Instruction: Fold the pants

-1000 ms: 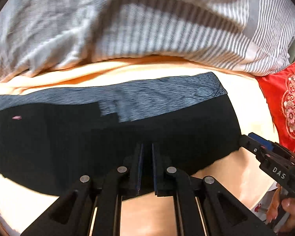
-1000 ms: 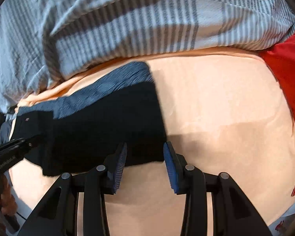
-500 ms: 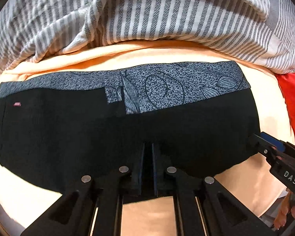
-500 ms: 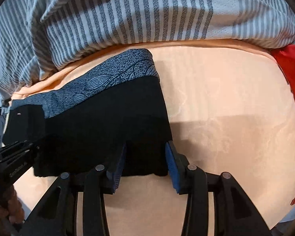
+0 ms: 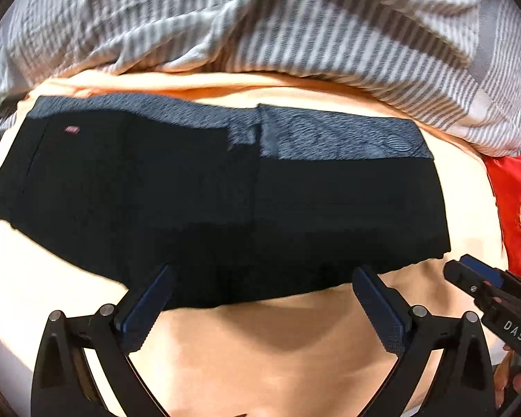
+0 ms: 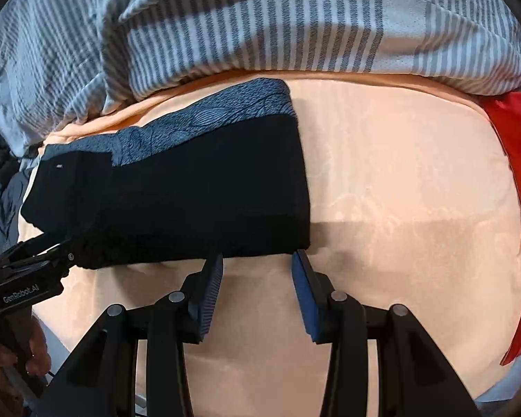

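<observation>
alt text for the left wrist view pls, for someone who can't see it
Folded black pants with a grey patterned waistband lie flat on a peach bedsheet, the left gripper opening wide over their near edge, nothing between its pads. A striped duvet lies behind; the right gripper enters at right.

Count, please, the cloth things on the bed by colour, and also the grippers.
Black with grey patterned waistband: 1, the pants
Grey and white striped: 1, the blanket
Peach: 1, the sheet
Red: 1, the cushion
Grippers: 2, the left gripper, jaws opening over the pants' near edge, and the right gripper
Total: 6
</observation>
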A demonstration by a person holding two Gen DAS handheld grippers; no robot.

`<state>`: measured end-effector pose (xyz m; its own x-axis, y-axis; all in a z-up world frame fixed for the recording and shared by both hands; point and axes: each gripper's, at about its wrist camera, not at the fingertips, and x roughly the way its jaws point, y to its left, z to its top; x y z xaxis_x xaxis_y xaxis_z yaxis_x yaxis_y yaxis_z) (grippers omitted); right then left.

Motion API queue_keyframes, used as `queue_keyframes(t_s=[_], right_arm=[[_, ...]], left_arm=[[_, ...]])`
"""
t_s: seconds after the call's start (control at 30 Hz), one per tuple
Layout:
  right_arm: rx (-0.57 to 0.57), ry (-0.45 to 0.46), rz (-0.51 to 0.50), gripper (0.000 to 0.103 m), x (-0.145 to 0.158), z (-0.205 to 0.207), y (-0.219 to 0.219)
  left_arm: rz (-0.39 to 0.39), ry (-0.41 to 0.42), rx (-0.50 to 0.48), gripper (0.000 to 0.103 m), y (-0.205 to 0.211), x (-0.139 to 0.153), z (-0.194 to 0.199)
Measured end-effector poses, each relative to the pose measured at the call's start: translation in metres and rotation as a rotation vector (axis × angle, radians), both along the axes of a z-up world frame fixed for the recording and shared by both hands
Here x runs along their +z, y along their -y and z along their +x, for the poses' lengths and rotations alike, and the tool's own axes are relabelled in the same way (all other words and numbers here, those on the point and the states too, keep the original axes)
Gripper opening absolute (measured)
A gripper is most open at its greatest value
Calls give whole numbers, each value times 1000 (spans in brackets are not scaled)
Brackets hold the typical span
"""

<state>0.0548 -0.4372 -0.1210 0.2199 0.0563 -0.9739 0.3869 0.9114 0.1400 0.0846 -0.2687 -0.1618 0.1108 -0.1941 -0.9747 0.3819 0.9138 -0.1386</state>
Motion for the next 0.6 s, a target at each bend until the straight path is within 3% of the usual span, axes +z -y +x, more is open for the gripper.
queue_keyframes(t_s=[0.37,0.6], right_arm=[[17,14,-26,46,16,24,-39],[121,-11,-19,50,12,60,-92]], left_arm=[[-10,-66,125,103,-69,-3,21],[8,-85,210,103,-132,-9,48]])
